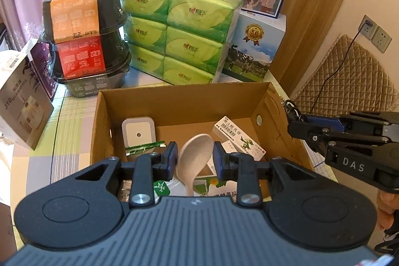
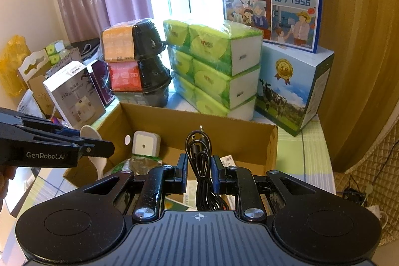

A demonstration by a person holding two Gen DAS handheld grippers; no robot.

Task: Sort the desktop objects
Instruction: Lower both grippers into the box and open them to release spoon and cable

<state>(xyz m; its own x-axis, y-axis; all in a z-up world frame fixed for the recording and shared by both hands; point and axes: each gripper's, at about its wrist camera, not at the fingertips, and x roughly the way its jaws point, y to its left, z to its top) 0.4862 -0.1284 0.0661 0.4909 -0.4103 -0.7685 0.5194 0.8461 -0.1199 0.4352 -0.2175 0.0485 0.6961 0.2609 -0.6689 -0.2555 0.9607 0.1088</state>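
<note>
An open cardboard box (image 1: 184, 91) stands on the table in front of both grippers. My left gripper (image 1: 195, 158) is shut on a pale speckled spoon (image 1: 194, 153), held bowl up over the box's near left side; the right wrist view shows this spoon (image 2: 88, 132) in the left gripper (image 2: 99, 145). Over the near side of the box (image 2: 199, 116), my right gripper (image 2: 199, 166) is shut on a coiled black audio cable (image 2: 198, 151). In the box lie a white plug-in light (image 1: 138, 132), a white medicine carton (image 1: 232, 131) and green sachets (image 1: 144, 147).
Behind the box stand green tissue packs (image 1: 174, 31), stacked black food bowls (image 1: 84, 36) and milk cartons (image 1: 251, 49). A white product box (image 1: 22, 101) sits at the left. At the right are wall sockets (image 1: 374, 33) and a quilted cushion (image 1: 349, 74).
</note>
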